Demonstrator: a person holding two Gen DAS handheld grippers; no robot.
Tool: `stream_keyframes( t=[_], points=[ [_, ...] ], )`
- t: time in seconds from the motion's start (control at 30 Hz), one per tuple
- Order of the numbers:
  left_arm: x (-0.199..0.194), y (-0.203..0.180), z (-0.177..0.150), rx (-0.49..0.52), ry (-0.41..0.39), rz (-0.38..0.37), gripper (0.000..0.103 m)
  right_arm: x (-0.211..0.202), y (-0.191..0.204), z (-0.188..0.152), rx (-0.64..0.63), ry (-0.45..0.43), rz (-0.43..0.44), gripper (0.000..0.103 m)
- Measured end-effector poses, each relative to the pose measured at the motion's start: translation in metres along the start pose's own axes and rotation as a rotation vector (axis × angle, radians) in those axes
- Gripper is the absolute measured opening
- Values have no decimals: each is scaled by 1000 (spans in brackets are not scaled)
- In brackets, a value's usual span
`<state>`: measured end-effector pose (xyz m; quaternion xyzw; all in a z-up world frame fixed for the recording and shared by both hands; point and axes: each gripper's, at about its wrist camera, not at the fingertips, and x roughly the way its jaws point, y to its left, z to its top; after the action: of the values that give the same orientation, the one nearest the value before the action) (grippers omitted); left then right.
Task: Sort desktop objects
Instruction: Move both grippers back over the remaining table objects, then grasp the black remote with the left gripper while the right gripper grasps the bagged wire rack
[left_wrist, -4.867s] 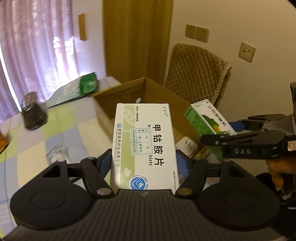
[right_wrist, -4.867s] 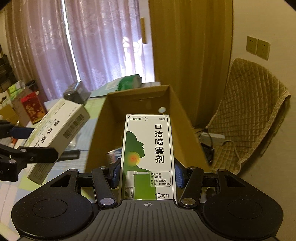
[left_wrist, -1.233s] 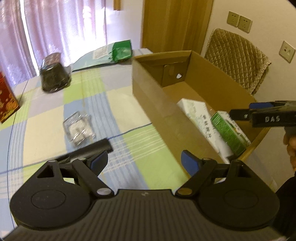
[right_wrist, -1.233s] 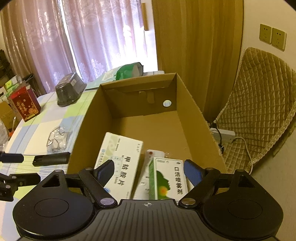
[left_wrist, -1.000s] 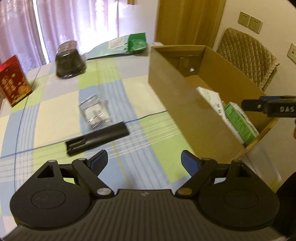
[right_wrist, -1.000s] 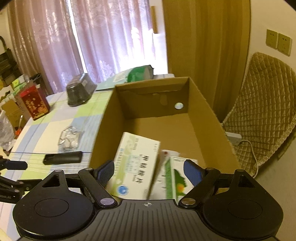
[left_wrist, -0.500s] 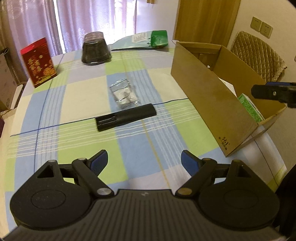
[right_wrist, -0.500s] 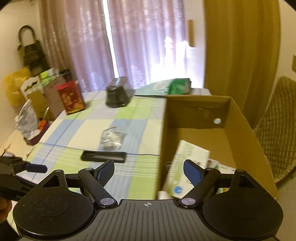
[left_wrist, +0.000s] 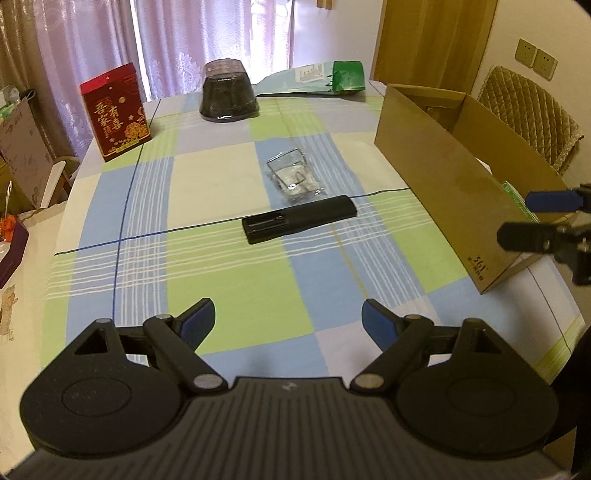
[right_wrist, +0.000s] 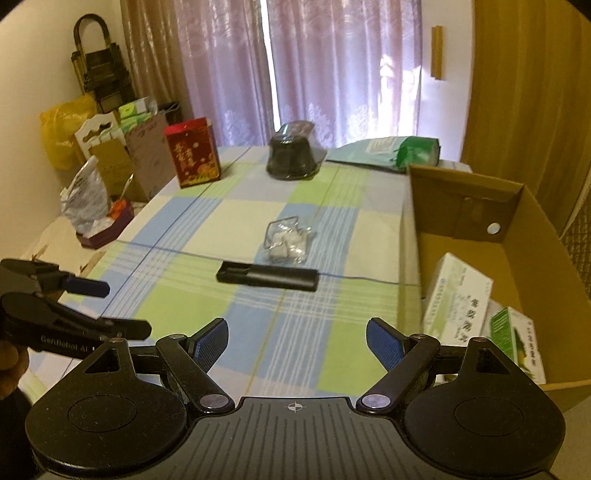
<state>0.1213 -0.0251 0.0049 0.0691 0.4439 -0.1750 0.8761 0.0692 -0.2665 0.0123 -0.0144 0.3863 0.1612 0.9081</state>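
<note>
A black remote control (left_wrist: 299, 218) (right_wrist: 267, 276) lies mid-table on the checked cloth, with a clear plastic packet (left_wrist: 295, 180) (right_wrist: 286, 242) just behind it. The cardboard box (left_wrist: 443, 173) (right_wrist: 532, 229) stands at the table's right edge. Inside it lie a white medicine box (right_wrist: 460, 299) and a green spray box (right_wrist: 517, 343). My left gripper (left_wrist: 288, 320) is open and empty, hovering over the near cloth. My right gripper (right_wrist: 297, 338) is open and empty too, near the box's front corner. Each gripper shows in the other's view: the left gripper (right_wrist: 103, 310), the right gripper (left_wrist: 517, 218).
At the table's far side stand a red gift box (left_wrist: 115, 110) (right_wrist: 192, 151), a black lidded container (left_wrist: 228, 90) (right_wrist: 293, 153) and a green-and-white bag (left_wrist: 321, 79) (right_wrist: 391, 151). A padded chair (left_wrist: 528, 110) is behind the box. Bags and cartons (right_wrist: 107, 147) crowd the left.
Both grippers held medicine boxes and have let them go into the cardboard box. Both have since pulled back and swung left, so the remote and packet now sit ahead.
</note>
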Motion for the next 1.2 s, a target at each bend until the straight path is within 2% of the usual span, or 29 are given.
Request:
stream_keyframes(
  t=[0.3,0.4,0.67,1.03,1.2],
  points=[
    [12,19,-2,1,13,-5,84,17,3,0,-11,42,3,85],
    [22,23,0,31,17,-13,84,25,2,0,-11,54,0,85],
    [62,31,20,192,-1,-19,80,63,0,-3,-9,83,2,85],
    [145,16,51,492,-24,-111,77,100,-16,-6,5,58,-35,85],
    [178,15,62,535,1,-160,75,105,-24,-9,16,64,-41,85]
  ],
)
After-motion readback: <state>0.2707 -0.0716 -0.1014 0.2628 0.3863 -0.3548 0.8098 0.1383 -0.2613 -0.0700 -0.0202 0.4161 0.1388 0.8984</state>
